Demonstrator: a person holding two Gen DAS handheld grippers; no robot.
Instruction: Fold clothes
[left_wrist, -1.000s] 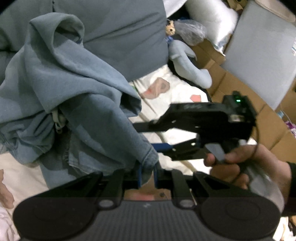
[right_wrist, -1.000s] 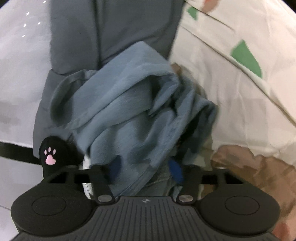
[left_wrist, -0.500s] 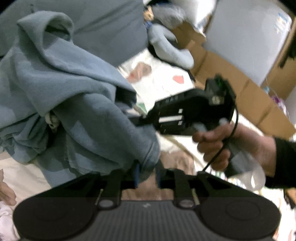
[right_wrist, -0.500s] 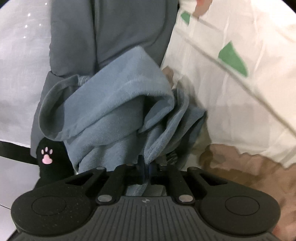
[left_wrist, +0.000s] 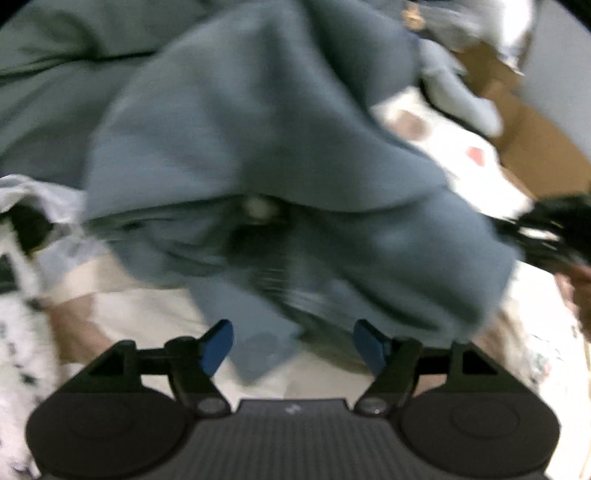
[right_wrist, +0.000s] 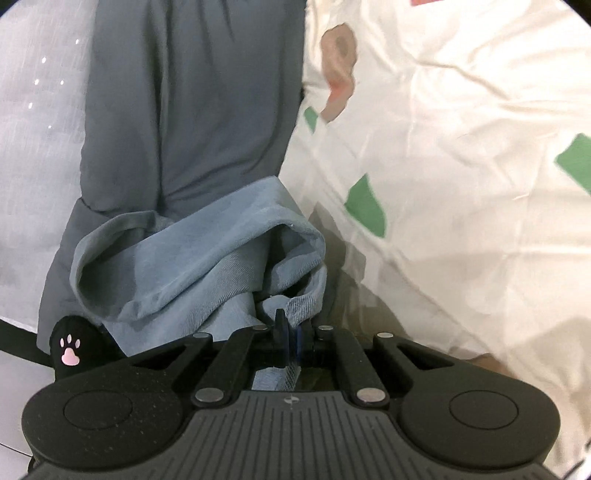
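A crumpled blue-grey garment (left_wrist: 266, 177) fills the blurred left wrist view, lying on the patterned white bedsheet (left_wrist: 147, 317). My left gripper (left_wrist: 293, 345) points down at it with its jaws opening; a flap of the cloth hangs between the blue pads (left_wrist: 218, 345) without being pressed. In the right wrist view the same garment (right_wrist: 199, 258) bunches up just ahead of my right gripper (right_wrist: 288, 338), which is shut on a hem of it. The right gripper also shows as a dark blur (left_wrist: 546, 232) at the right edge of the left wrist view.
A darker grey cloth (right_wrist: 192, 96) lies beyond the garment. The white sheet with green and brown patches (right_wrist: 461, 155) spreads to the right. A black sock with a pink paw print (right_wrist: 72, 350) sits at lower left. Cardboard boxes (left_wrist: 528, 129) stand past the bed.
The left gripper let go of the garment's hem and opened wide, tipping down towards the pile. The right gripper closed on the hem and drew it sideways.
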